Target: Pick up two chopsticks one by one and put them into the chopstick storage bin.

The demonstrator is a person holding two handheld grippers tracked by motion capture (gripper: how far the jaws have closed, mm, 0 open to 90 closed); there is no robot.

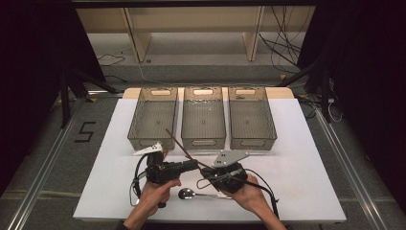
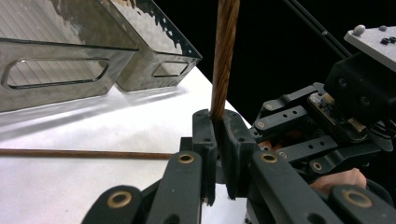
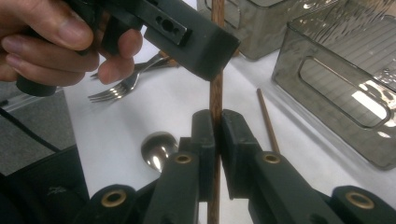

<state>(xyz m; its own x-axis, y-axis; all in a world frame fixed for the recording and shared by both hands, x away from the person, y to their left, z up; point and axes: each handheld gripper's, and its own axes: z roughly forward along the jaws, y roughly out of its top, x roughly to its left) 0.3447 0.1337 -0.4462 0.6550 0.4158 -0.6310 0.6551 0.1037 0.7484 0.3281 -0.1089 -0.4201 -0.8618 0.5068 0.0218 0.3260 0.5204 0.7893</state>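
Observation:
A brown wooden chopstick (image 1: 175,140) slants up from between my two grippers toward the bins. My left gripper (image 1: 195,165) is shut on the chopstick; in the left gripper view its pads pinch the stick (image 2: 224,56) near its lower part, with the jaws (image 2: 217,135) tight around it. My right gripper (image 1: 205,172) is shut on the same chopstick (image 3: 216,93) a little lower down, its jaws (image 3: 216,128) closed around it. The grippers face each other near the table's front middle, almost touching.
Three grey see-through bins (image 1: 152,142), (image 1: 203,142), (image 1: 253,142) stand in a row behind the grippers. A second chopstick (image 2: 84,153) lies flat on the white table (image 1: 297,172). A spoon (image 1: 186,193) lies by the front edge and a fork (image 3: 126,81) nearby.

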